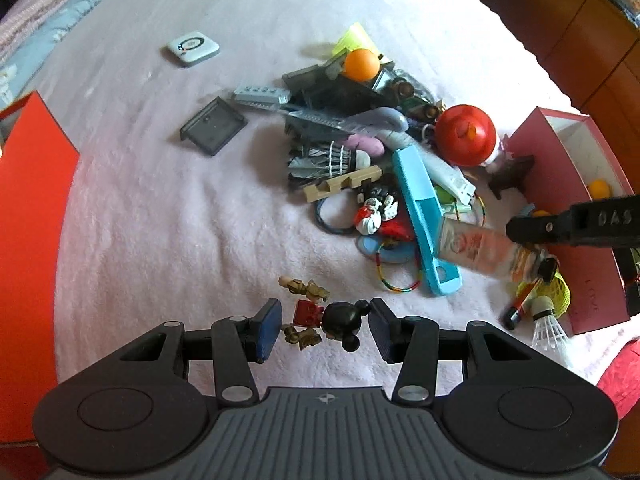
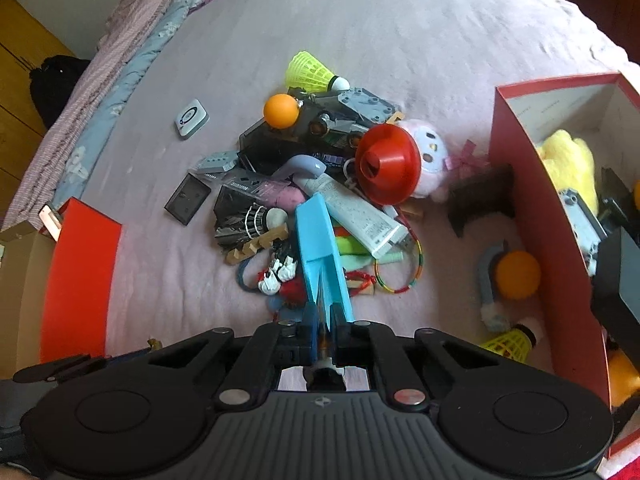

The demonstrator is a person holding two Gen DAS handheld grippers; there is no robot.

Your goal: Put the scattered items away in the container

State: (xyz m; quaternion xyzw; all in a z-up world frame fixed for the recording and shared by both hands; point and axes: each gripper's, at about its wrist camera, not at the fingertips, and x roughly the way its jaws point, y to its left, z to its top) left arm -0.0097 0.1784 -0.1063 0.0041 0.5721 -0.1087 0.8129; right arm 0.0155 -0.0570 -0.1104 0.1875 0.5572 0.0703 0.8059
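My left gripper [image 1: 324,330] is shut on a small toy figure [image 1: 340,318] with a black eared head and red body, held sideways between the blue pads above the pink blanket [image 1: 180,220]. My right gripper [image 2: 322,332] is shut on a thin whitish packet [image 1: 476,246] with red print, seen edge-on in the right wrist view. It hangs near the pink-red box [image 2: 520,200], which holds a yellow plush [image 2: 568,160] and other items. The scattered pile has an orange ball [image 2: 281,110], a red cap-shaped toy [image 2: 388,164], a light blue case [image 2: 318,240] and a white tube [image 2: 356,216].
An orange-red lid [image 1: 32,240] stands at the left edge. A white square device [image 1: 193,49] and a grey tray [image 1: 212,126] lie apart from the pile. Shuttlecocks [image 1: 548,320] and an orange ball [image 2: 518,274] lie beside the box. Wooden furniture [image 1: 580,40] borders the bed.
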